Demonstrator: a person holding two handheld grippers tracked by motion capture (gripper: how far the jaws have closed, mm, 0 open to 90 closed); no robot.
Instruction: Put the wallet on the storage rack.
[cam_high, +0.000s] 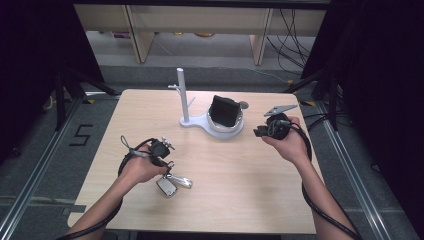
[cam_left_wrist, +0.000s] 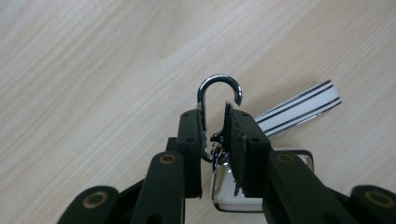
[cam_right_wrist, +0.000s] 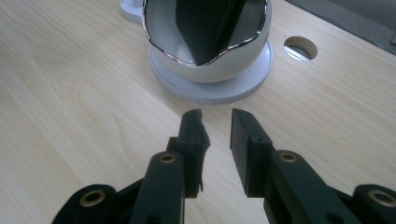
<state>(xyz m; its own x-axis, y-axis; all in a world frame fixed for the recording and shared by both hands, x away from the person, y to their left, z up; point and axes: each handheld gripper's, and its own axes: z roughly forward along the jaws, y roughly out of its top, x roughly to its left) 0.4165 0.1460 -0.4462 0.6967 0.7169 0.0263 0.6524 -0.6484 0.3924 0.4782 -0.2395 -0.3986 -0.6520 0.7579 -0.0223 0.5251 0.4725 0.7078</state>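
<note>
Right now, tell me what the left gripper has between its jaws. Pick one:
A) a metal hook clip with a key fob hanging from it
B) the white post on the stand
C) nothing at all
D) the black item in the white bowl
A: in the left gripper view the left gripper is closed on the metal hook clip, with the key fob and a striped strap below it on the table.

High view steeply above table (cam_high: 235, 200); claw cameras close, low over the same tabletop.
</note>
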